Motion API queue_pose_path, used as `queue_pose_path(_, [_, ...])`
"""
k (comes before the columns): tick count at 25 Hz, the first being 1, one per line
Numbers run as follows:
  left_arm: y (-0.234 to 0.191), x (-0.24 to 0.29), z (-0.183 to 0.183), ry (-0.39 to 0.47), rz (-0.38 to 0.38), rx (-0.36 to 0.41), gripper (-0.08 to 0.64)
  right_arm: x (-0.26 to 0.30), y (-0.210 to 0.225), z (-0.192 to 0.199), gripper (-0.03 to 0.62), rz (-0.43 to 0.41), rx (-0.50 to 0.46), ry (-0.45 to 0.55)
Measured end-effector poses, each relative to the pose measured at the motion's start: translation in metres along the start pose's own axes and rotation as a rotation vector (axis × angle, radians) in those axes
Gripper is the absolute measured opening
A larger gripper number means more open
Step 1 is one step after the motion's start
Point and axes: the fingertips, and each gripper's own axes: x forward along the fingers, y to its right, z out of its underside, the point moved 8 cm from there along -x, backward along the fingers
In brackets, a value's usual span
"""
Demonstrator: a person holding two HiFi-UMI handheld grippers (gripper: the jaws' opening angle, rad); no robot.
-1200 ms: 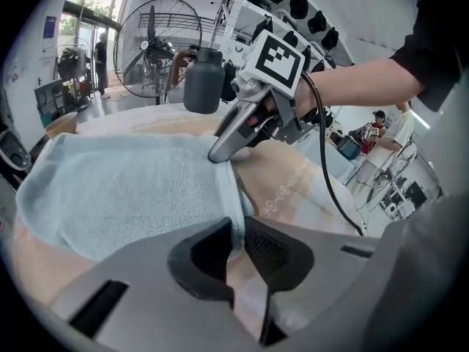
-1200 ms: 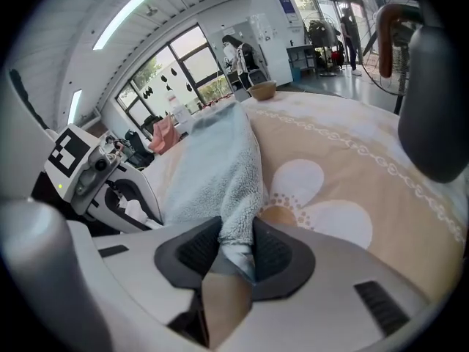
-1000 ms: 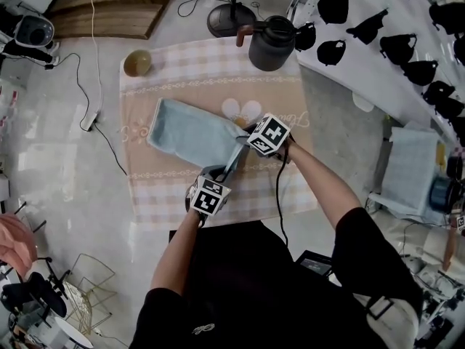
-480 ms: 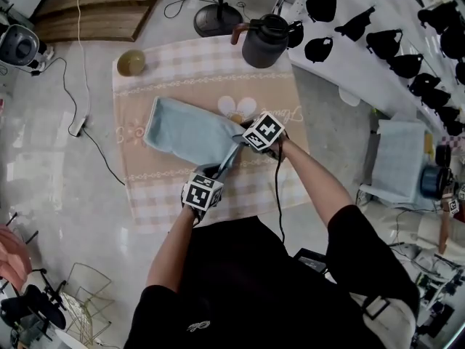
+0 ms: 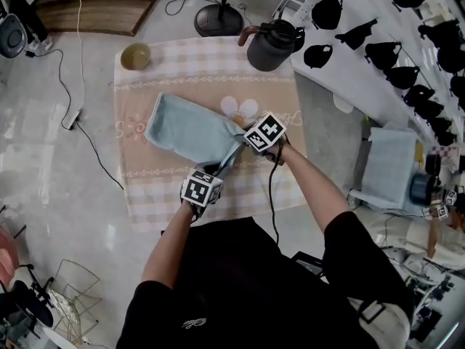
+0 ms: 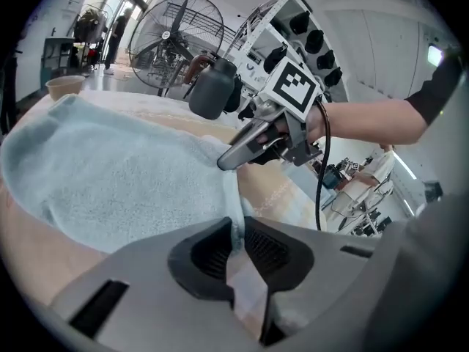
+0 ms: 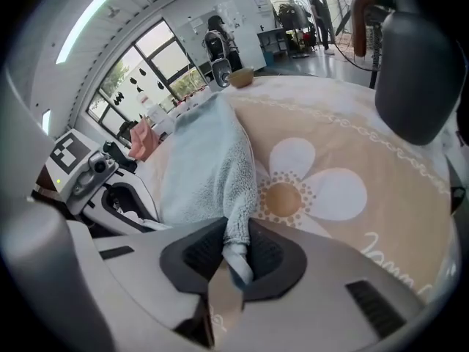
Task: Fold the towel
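The light blue towel (image 5: 190, 131) lies on a checked cloth (image 5: 211, 64), across the cloth's beige middle band and just left of a printed daisy (image 5: 247, 108). Its near right end is lifted off the cloth — a short edge runs taut between the two grippers. The left gripper (image 6: 236, 249) is nearly closed, its ribbed pads pinching a thin fold of that edge. The right gripper (image 7: 233, 259) has just been closing, and a bunched corner of the towel sits clamped between its pads, hanging down through them. The two grippers are near each other, the left one closer to the person. At the cloth's far side stand a dark jug (image 5: 272, 43) and a small bowl (image 5: 136, 55) — both well apart from the towel.
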Motion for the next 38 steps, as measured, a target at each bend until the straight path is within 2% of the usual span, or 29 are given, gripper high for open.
queue_pose_path(8, [-0.009,-0.017,-0.007,0.023,0.061,0.003,0.055,-0.014,-0.014,-0.013,0.049,0.035,0.010,-0.034])
queue_pose_path(12, [-0.015,-0.033,-0.013,0.066,0.077,0.014,0.055,-0.027,-0.024,-0.024,0.049,0.050,0.026,-0.044])
queue_pose_path(17, [-0.037,-0.057,-0.019,0.132,0.126,-0.049,0.055,-0.040,-0.037,-0.051,0.051,0.030,0.094,-0.065])
queue_pose_path(25, [-0.067,-0.092,-0.024,0.206,0.166,-0.070,0.055,-0.040,-0.061,-0.097,0.051,0.046,0.124,-0.117])
queue_pose_path(31, [-0.105,-0.121,-0.029,0.243,0.140,-0.088,0.055,-0.025,-0.078,-0.148,0.051,0.093,0.098,-0.143])
queue_pose_path(38, [-0.156,-0.157,-0.028,0.302,0.108,-0.216,0.055,0.003,-0.089,-0.205,0.053,0.077,0.136,-0.108])
